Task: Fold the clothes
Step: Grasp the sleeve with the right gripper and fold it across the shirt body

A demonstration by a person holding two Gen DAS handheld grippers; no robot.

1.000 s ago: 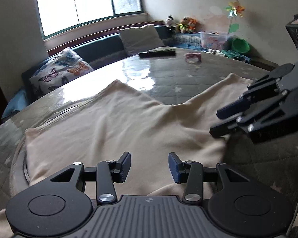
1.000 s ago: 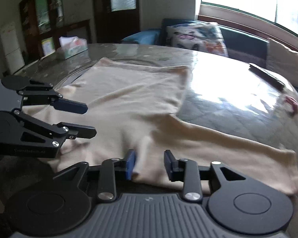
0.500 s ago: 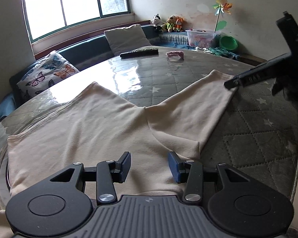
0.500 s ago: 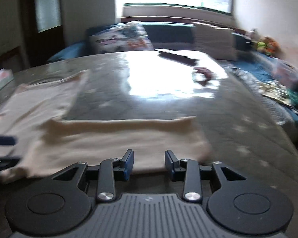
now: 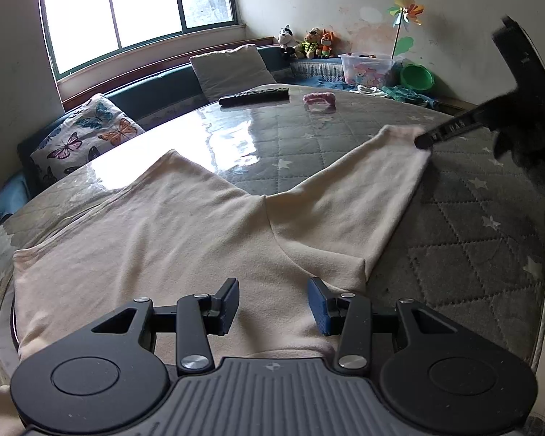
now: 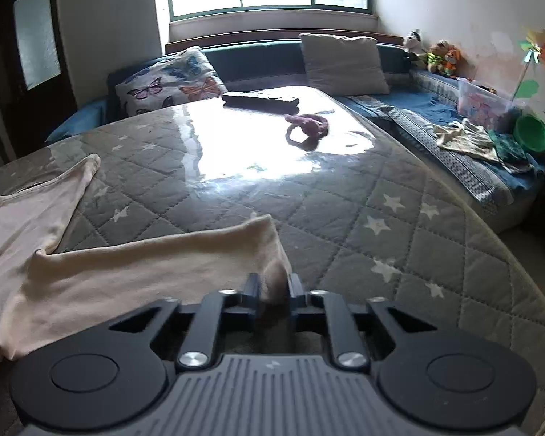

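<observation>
Progress: garment point(image 5: 170, 239) flat, no fold made | my right gripper point(image 6: 272, 289) just closing, pinching sleeve cuff point(image 6: 269, 243) | my left gripper point(image 5: 272, 305) half-open, empty | left: all folds

The cream garment point(image 5: 170, 239) runs under the left gripper point(image 5: 272, 307) (lower frame) and off the lower left; the right gripper point(image 5: 423, 142) is cut off at the right edge.

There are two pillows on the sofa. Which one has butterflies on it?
The pillow with butterflies is the one nearer the dark door, left in the right wrist view. The other pillow is plain pale cloth with no pictures.
</observation>
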